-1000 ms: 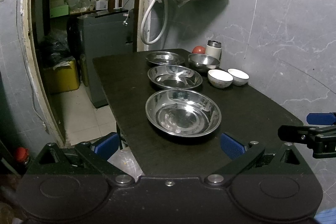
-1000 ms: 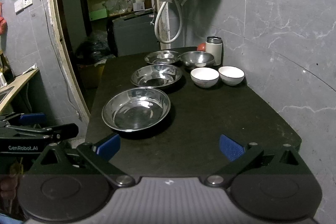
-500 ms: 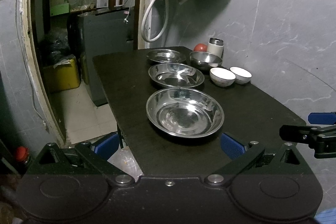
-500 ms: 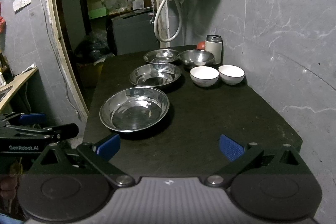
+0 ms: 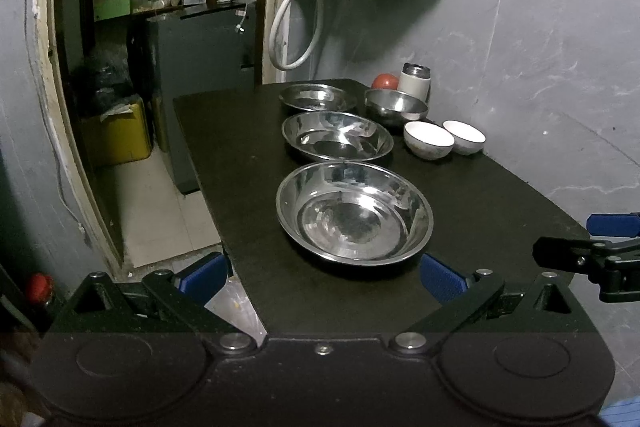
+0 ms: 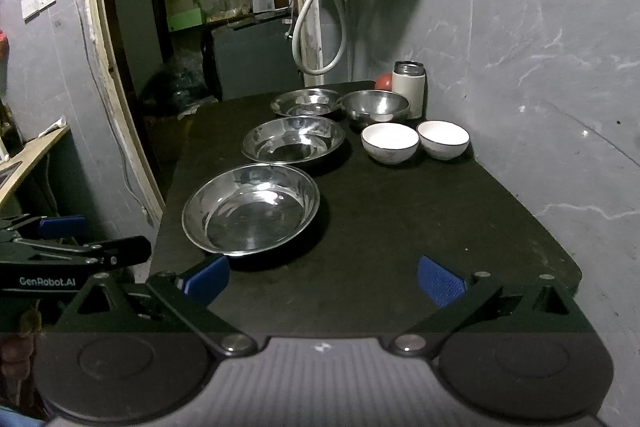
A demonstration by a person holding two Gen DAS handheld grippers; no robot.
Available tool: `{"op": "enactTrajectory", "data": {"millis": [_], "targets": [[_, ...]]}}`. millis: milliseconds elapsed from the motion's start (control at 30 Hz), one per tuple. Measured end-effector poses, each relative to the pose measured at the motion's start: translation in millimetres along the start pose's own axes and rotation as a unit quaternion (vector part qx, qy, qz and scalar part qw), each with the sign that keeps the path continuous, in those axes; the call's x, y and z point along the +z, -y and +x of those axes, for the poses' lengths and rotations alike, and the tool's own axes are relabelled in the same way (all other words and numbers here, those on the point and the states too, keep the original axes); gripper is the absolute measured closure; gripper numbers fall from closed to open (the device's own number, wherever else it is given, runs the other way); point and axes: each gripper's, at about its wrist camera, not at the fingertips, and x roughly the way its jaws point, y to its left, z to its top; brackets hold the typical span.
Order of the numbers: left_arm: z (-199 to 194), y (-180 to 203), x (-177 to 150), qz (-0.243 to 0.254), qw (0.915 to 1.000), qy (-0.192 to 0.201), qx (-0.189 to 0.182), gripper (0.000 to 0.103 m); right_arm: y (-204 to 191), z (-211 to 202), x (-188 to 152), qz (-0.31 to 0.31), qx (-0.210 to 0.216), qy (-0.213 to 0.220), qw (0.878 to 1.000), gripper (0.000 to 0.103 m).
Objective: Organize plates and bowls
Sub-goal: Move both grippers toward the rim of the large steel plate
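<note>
Black table (image 6: 420, 227): three steel plates in a line, nearest steel plate (image 5: 354, 213) by the front edge; steel bowl (image 6: 376, 106) and two white bowls (image 6: 390, 143) behind. Left gripper (image 5: 322, 273) and right gripper (image 6: 322, 277): spread wide, empty. Best pinched at the near rim, lifted level, then nested.

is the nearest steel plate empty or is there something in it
Empty. The nearest steel plate shows only bare reflective metal inside in both wrist views, sitting flat on the black table.
</note>
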Motion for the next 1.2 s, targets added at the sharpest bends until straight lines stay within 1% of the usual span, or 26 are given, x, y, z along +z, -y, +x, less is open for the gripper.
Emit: {"op": "enactTrajectory", "data": {"millis": [233, 433, 633, 733, 800, 833, 867, 933, 967, 1033, 1100, 1200], "targets": [[14.6, -0.6, 3.1, -0.01, 0.9998, -0.017, -0.005, 0.001, 5.5, 13.1, 2.9, 0.001, 0.003, -0.012, 1.0, 0.0], [25.4, -12.0, 4.8, -0.049, 0.9971, -0.054, -0.021, 0.001, 15.9, 26.9, 6.5, 0.002, 0.007, -0.019, 1.0, 0.0], [34.6, -18.4, 15.1, -0.084, 0.9944, -0.06, -0.024, 0.001, 28.2, 48.9, 22.5, -0.006, 0.022, -0.022, 0.999, 0.0], [38.9, -20.9, 19.0, -0.103, 0.9918, -0.063, -0.041, 0.001, 34.5, 66.5, 34.3, -0.012, 0.038, -0.03, 0.999, 0.0], [41.8, -20.5, 22.0, -0.108, 0.9899, -0.071, -0.057, 0.001, 38.8, 78.7, 41.5, -0.011, 0.053, -0.033, 0.998, 0.0], [42.0, -19.5, 24.9, -0.106, 0.9903, -0.072, -0.053, 0.001, 40.8, 84.5, 44.9, -0.009, 0.06, -0.036, 0.997, 0.0], [41.5, -18.5, 27.9, -0.102, 0.9914, -0.07, -0.042, 0.001, 42.2, 90.4, 48.3, -0.006, 0.069, -0.038, 0.997, 0.0], [42.9, -20.6, 37.3, -0.1, 0.9929, -0.064, -0.01, 0.001, 43.0, 100.2, 54.6, -0.002, 0.086, -0.041, 0.995, 0.0], [46.5, -24.4, 43.7, -0.105, 0.9924, -0.064, 0.007, 0.001, 43.2, 105.4, 58.6, 0.001, 0.096, -0.043, 0.994, 0.0], [57.2, -35.5, 57.5, -0.12, 0.9903, -0.066, 0.022, 0.001, 43.1, 115.4, 65.2, 0.006, 0.111, -0.043, 0.993, 0.0], [71.6, -50.2, 72.6, -0.129, 0.9893, -0.062, 0.029, 0.001, 41.7, 128.6, 73.3, 0.012, 0.115, -0.042, 0.992, 0.0], [100.3, -72.5, 97.1, -0.125, 0.9893, -0.052, 0.053, 0.001, 39.0, 145.9, 80.8, 0.027, 0.112, -0.041, 0.992, 0.0]]}}
